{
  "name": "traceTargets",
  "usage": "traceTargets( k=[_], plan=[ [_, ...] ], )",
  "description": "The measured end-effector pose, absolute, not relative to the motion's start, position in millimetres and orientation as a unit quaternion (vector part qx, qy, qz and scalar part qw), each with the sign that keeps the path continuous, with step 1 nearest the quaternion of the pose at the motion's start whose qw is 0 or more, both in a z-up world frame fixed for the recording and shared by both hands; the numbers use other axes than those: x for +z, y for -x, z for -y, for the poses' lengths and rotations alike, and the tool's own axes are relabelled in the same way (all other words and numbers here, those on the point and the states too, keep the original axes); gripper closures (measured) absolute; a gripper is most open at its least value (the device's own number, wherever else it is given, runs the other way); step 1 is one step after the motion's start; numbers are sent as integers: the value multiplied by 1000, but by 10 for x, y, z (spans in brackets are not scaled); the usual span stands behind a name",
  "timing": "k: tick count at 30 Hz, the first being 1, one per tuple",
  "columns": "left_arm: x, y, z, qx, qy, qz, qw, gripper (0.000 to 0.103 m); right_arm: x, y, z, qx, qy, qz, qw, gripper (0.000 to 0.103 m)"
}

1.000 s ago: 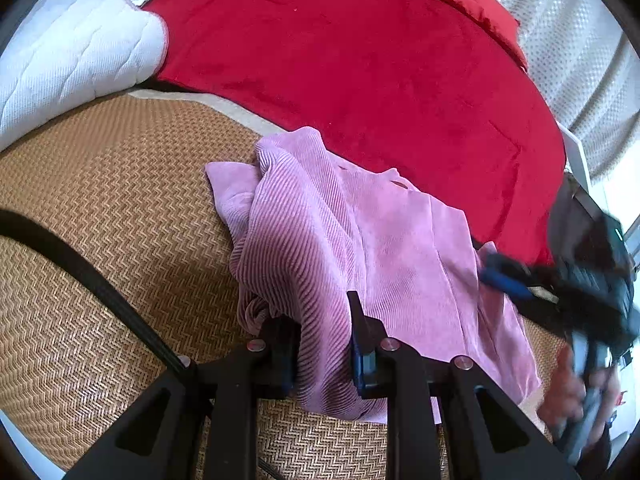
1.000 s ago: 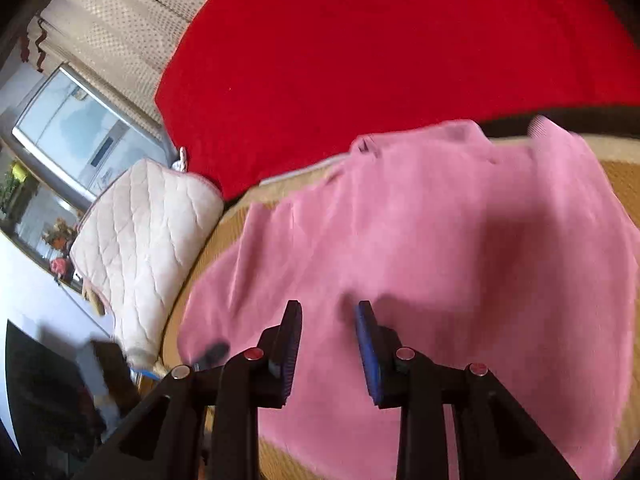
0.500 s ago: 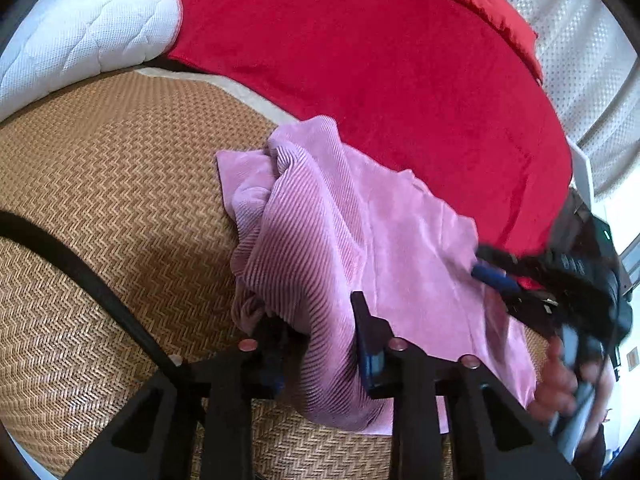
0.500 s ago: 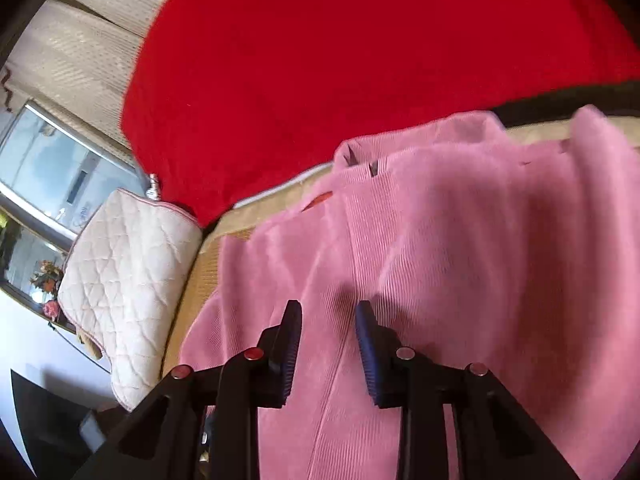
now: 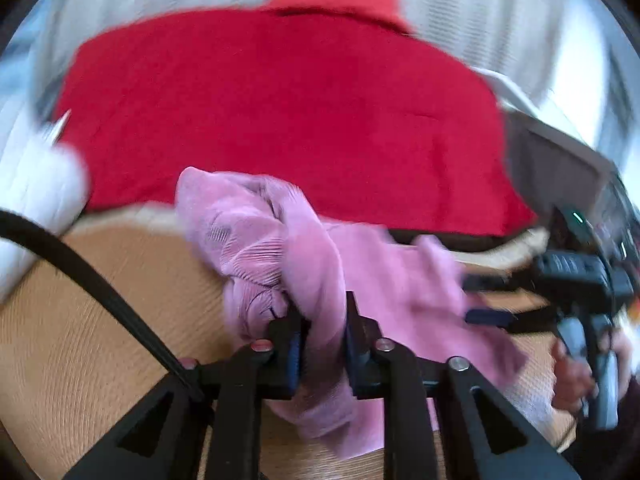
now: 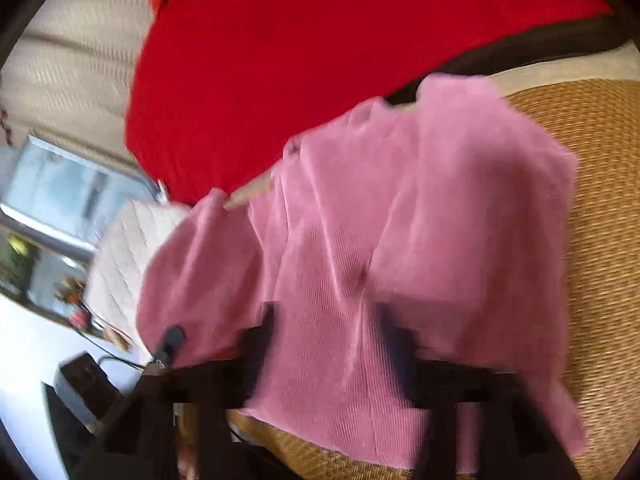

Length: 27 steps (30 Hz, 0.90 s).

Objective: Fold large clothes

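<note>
The biggest change is in the garment (image 5: 320, 264): a second ago it lay spread fairly flat ahead of both grippers, and now one side is gathered into a thick bunch and lifted off the mat (image 5: 100, 320). The rest trails to the right and down onto the weave. In the right wrist view the pink cloth (image 6: 400, 240) is draped straight ahead of the tool and over it, creased rather than flat.

The left gripper (image 5: 322, 340) is clenched on that bunch; its jaws have just been closing, and a roll of ribbed fabric is pinched between the two pads. The right gripper (image 6: 326, 344) has just been opening. Its jaws now stand wide, where a second ago they were narrow. Cloth lies between and over the blurred fingers, but no pinch is seen, so it is judged released. In the left view the same tool (image 5: 486, 300) is seen to the right, past the cloth's edge, carried by a hand (image 5: 576, 376).

For the task this is judged a re-grip rather than a finished fold: one side is held up while the other has been let go, and the garment is more rumpled than before. A new hold by the right tool is probably needed before a clean fold can be laid.

No containers are seen. Beyond the tools only a red blanket (image 5: 280, 120) and a white quilted cushion (image 6: 128, 252), at the left, are found.
</note>
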State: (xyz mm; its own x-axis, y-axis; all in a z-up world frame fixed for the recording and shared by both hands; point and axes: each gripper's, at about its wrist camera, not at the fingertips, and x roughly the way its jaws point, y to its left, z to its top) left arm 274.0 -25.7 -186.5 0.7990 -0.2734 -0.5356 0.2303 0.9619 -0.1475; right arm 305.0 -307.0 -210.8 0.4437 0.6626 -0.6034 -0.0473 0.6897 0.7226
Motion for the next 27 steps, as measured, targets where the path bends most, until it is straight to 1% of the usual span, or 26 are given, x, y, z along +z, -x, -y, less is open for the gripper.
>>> traceTargets(
  k=[1,3,4,5,7,8,10,13,15,18,22,24,26,27],
  plan=[
    [-1822,-2716,411,-150,19,-282,947,91,-2062,-3024,3223,235,-347,-455,786,28],
    [-1796,-2658,851,-188,-35,-278,942,92,-2011,-3029,3376,247,-368,-440,781,28],
    [-1840,-2649,1046,-206,-59,-279,936,99,-1983,-3047,3466,256,-381,-430,777,28],
    [-1929,-2653,1236,-225,-81,-284,928,99,-1963,-3066,3526,262,-388,-424,775,27],
    [-2185,-2718,1450,-234,-97,-316,914,99,-1950,-3148,3597,272,-389,-424,772,18],
    [-2288,-2753,1449,-236,-89,-334,908,99,-1998,-3234,3588,278,-394,-430,763,18],
    [-2498,-2799,1327,-241,-57,-368,896,99,-2103,-3369,3532,282,-406,-444,747,18],
    [-2645,-2722,1040,-250,-20,-383,889,99,-2294,-3586,3349,295,-409,-467,726,18],
    [-2578,-2631,890,-268,-1,-382,884,99,-2351,-3676,3174,314,-403,-473,718,18],
    [-2368,-2373,689,-292,3,-359,887,99,-2286,-3705,2900,339,-386,-473,716,18],
    [-2115,-2055,268,-290,15,-324,900,99,-2113,-3715,2513,338,-341,-470,741,18],
    [-2049,-2049,-35,-250,31,-318,914,95,-2102,-3713,2355,328,-322,-475,750,18],
    [-2089,-2183,-284,-199,50,-330,921,85,-2125,-3717,2204,319,-320,-483,750,18],
    [-2142,-2265,-380,-177,59,-347,919,85,-2119,-3710,2154,313,-313,-488,752,18]
  ],
)
